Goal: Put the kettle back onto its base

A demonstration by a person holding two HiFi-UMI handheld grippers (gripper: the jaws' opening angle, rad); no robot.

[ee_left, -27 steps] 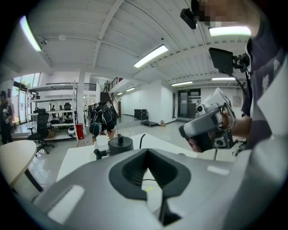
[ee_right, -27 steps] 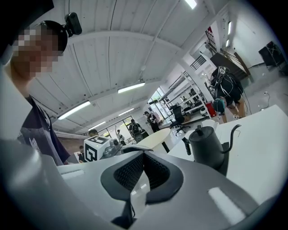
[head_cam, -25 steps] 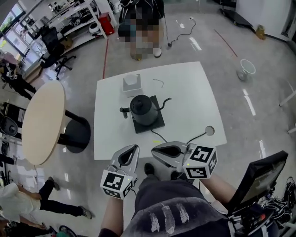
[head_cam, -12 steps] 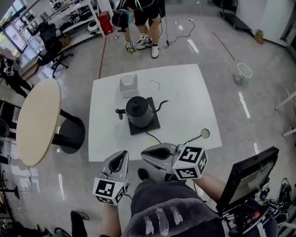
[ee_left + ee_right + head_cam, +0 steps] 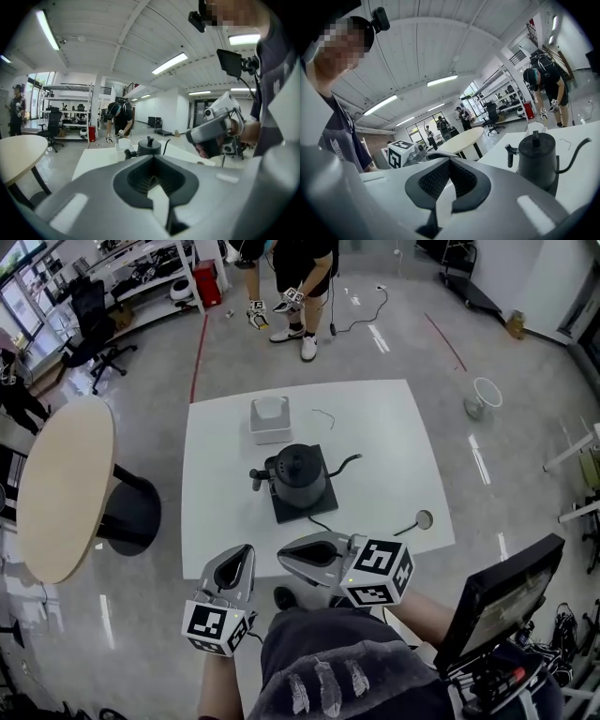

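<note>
The black gooseneck kettle point(image 5: 298, 474) stands upright on its flat black base point(image 5: 316, 507) in the middle of the white table point(image 5: 384, 437); it also shows as the kettle point(image 5: 149, 145) and the kettle point(image 5: 539, 159) in the two gripper views. My left gripper point(image 5: 242, 557) hangs at the table's near edge, shut and empty. Beside it, my right gripper point(image 5: 298, 557) is also shut with nothing in it. Both are well short of the kettle and point toward it.
A white box point(image 5: 269, 418) sits behind the kettle, and a cord runs from the base to the near edge. There is a cable hole point(image 5: 424, 519) near the table's front right corner. A round beige table point(image 5: 56, 484) stands left, and a person point(image 5: 291, 277) bends down beyond the far edge.
Both grippers have drifted slightly left along the table's near edge, still shut. The kettle has stayed on its base. The person at the far end has shifted.
</note>
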